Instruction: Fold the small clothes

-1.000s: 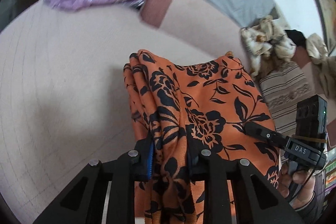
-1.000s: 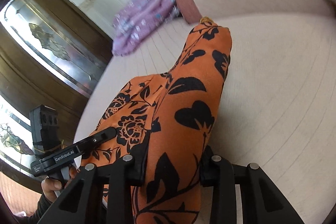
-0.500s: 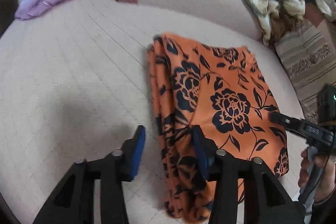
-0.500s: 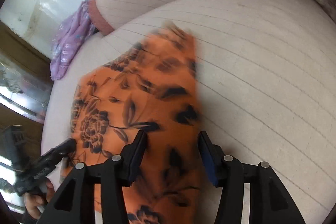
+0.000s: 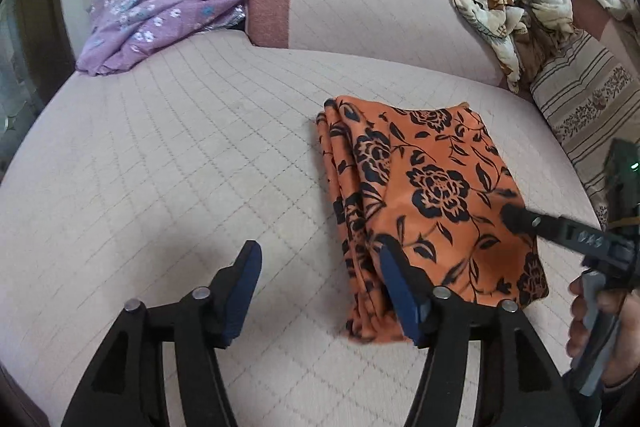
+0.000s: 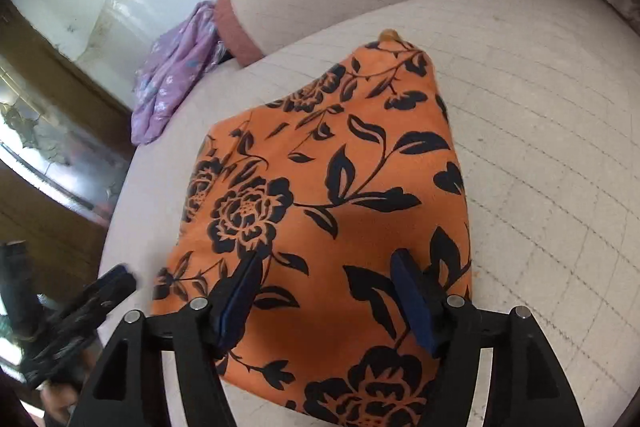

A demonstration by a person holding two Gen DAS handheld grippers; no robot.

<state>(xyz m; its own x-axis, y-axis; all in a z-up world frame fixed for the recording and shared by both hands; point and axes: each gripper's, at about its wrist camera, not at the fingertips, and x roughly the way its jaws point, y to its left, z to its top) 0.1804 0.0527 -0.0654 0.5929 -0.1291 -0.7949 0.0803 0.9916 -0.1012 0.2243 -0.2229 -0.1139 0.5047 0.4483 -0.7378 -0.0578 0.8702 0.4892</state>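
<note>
An orange garment with black flowers (image 5: pixel 424 187) lies folded flat on the pale quilted bed; it also fills the right wrist view (image 6: pixel 320 207). My left gripper (image 5: pixel 320 267) is open and empty, just left of the garment's folded edge, its right finger over the cloth. My right gripper (image 6: pixel 328 283) is open and empty, hovering above the garment's near end. The right gripper also shows at the right edge of the left wrist view (image 5: pixel 568 231). The left one shows blurred at the lower left of the right wrist view (image 6: pixel 80 311).
A folded purple flowered cloth (image 5: pixel 160 11) lies at the bed's far left by a bolster cushion (image 5: pixel 360 11). A heap of cream and brown clothes (image 5: pixel 516 11) and a striped cushion (image 5: pixel 588 115) sit at the far right. A dark wooden cabinet (image 6: pixel 52 131) stands left.
Both grippers were shut on the orange garment a second ago. They opened, let it drop flat onto the bed, and pulled back; the left one shifted left off the cloth.
</note>
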